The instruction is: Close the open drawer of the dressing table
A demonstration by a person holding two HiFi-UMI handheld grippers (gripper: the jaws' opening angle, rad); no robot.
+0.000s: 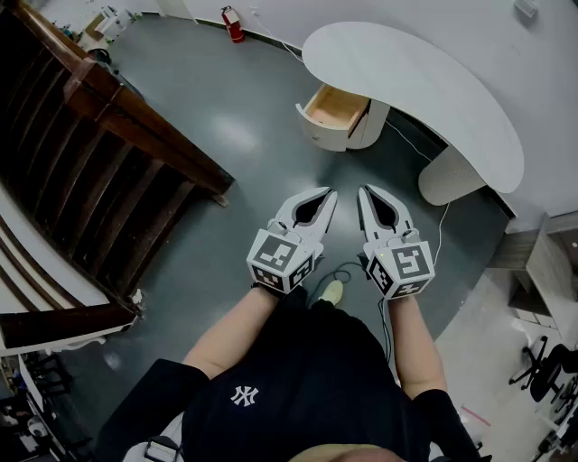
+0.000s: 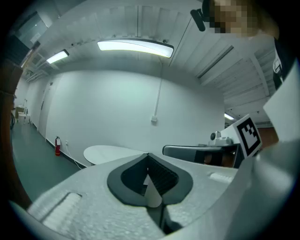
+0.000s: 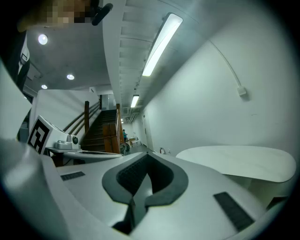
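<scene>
A white dressing table (image 1: 433,86) with a curved top stands against the far wall. Its drawer (image 1: 336,113) is pulled out on the left side and shows a pale wood inside. My left gripper (image 1: 330,192) and right gripper (image 1: 362,190) hang side by side well short of the table, both pointing toward it. Each has its jaws together at the tips with nothing between them. The tabletop shows again in the left gripper view (image 2: 112,153) and in the right gripper view (image 3: 239,161). The left gripper's (image 2: 149,157) tips meet there, and so do the right gripper's (image 3: 146,157).
A dark wooden staircase (image 1: 99,153) fills the left side. A red fire extinguisher (image 1: 232,24) stands by the far wall. A cable (image 1: 440,230) trails over the grey floor near the table's right pedestal (image 1: 449,176). Office chairs (image 1: 546,365) and a grey desk (image 1: 551,271) stand at the right.
</scene>
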